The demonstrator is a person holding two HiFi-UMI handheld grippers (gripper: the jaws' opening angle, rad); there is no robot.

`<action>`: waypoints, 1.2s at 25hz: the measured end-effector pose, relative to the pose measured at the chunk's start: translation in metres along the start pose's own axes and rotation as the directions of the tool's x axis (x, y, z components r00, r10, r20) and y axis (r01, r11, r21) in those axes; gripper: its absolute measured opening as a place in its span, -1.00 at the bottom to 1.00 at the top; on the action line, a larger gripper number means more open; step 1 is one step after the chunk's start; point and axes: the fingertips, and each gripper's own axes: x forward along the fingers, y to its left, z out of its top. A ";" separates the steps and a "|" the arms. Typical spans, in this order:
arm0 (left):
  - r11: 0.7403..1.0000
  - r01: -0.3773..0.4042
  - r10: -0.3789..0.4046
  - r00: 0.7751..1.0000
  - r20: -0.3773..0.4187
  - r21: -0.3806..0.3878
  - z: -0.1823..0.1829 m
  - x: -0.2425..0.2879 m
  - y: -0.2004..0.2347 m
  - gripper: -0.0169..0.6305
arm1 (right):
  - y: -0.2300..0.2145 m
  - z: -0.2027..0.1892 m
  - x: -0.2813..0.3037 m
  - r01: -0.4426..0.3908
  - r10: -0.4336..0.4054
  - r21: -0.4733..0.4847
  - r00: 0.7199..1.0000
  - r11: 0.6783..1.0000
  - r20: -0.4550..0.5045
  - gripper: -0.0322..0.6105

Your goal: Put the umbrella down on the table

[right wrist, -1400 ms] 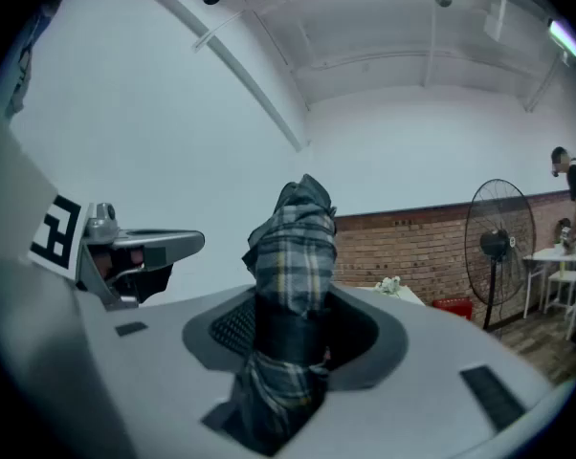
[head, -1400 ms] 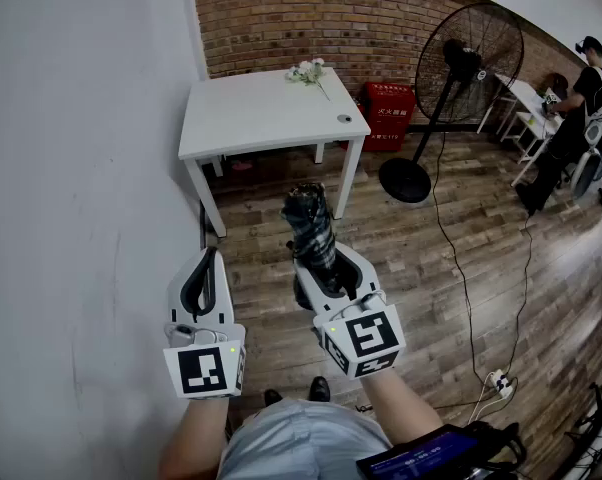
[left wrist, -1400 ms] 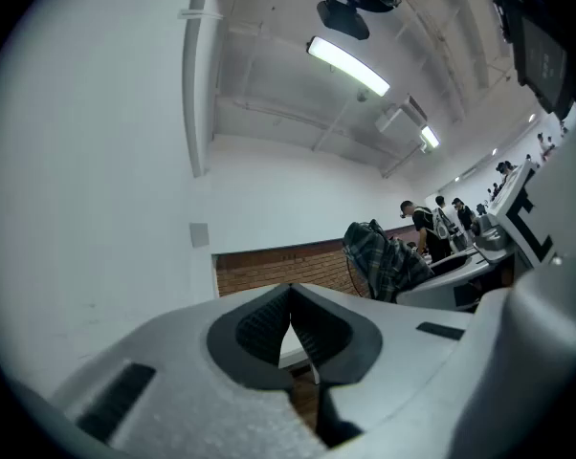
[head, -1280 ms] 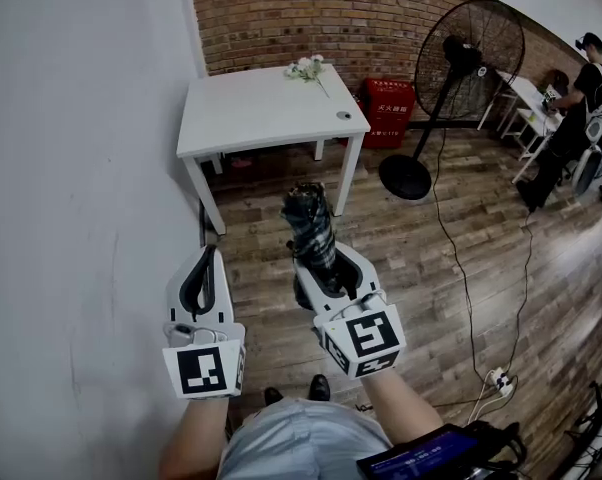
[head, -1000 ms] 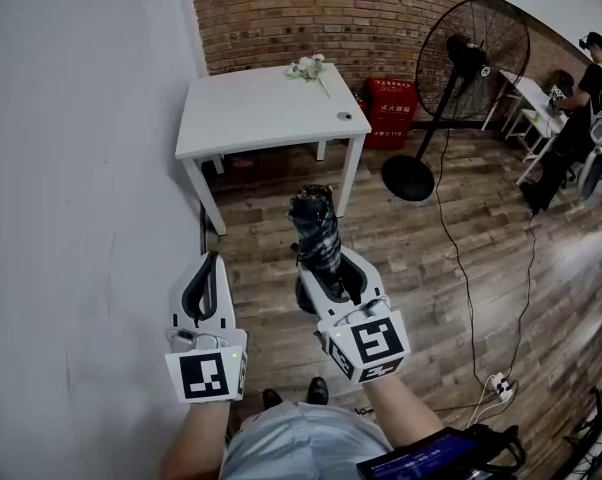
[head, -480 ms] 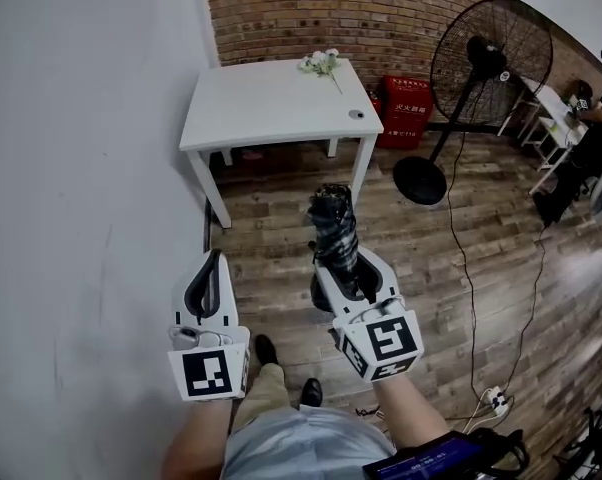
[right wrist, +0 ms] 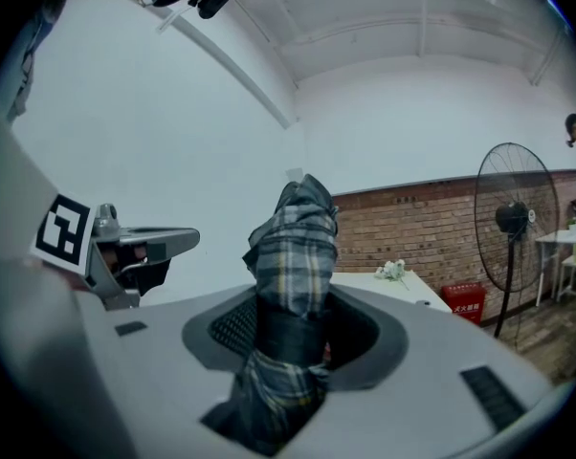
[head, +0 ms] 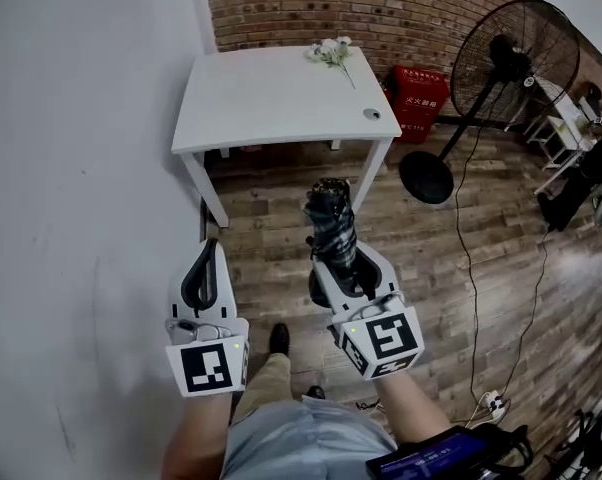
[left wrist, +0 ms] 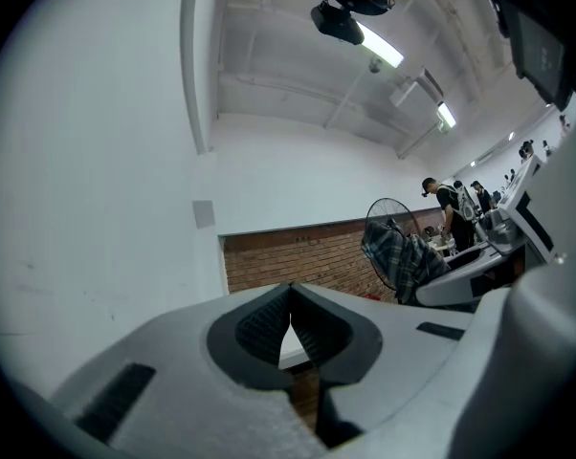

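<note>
A folded plaid umbrella stands upright in my right gripper, which is shut on its lower part; in the right gripper view the umbrella rises from between the dark pads. My left gripper is shut and holds nothing; its pads meet at the tips. Both grippers hang over the wooden floor, short of the white table, whose front edge lies ahead. The table shows behind the umbrella.
White flowers and a small round object lie on the table. A grey wall runs along the left. A standing fan, a red box and floor cables are to the right.
I have walked closer to the table; it now looks larger and nearer. Both grippers moved forward with me, the umbrella still held upright. A foot has stepped forward below.
</note>
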 end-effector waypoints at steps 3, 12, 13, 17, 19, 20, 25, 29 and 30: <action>1.000 0.013 -0.013 1.000 0.001 -0.008 -0.010 0.041 0.019 -0.92 | -0.009 -0.001 0.044 0.005 -0.005 -0.001 1.000 1.000 -0.006 -0.32; 0.998 0.061 -0.060 0.997 0.053 -0.022 -0.011 0.145 0.077 -0.92 | -0.031 0.024 0.152 0.052 -0.051 -0.016 0.999 0.999 0.017 -0.32; 0.998 0.065 -0.063 0.996 0.066 -0.018 -0.009 0.153 0.082 -0.92 | -0.033 0.028 0.158 0.057 -0.057 -0.016 0.998 0.998 0.023 -0.32; 0.997 0.071 -0.071 0.990 0.120 0.006 -0.004 0.173 0.092 -0.92 | -0.040 0.038 0.177 0.070 -0.069 -0.028 0.996 0.997 0.050 -0.32; 0.997 0.080 -0.080 0.989 0.122 0.007 -0.003 0.185 0.093 -0.92 | -0.048 0.045 0.187 0.082 -0.080 -0.029 0.995 0.996 0.063 -0.32; 0.997 0.082 -0.083 0.988 0.127 0.013 -0.003 0.192 0.094 -0.92 | -0.052 0.048 0.192 0.088 -0.085 -0.029 0.994 0.996 0.068 -0.32; 0.995 0.093 -0.097 0.988 0.118 0.036 -0.014 0.220 0.098 -0.92 | -0.068 0.054 0.213 0.104 -0.101 -0.032 0.992 0.994 0.079 -0.32; 0.994 0.103 -0.106 0.989 0.102 0.036 -0.023 0.242 0.092 -0.92 | -0.087 0.052 0.225 0.115 -0.112 -0.028 0.991 0.993 0.073 -0.32; 0.994 0.103 -0.106 0.990 0.097 0.036 -0.027 0.249 0.091 -0.92 | -0.093 0.050 0.230 0.116 -0.114 -0.028 0.991 0.993 0.069 -0.32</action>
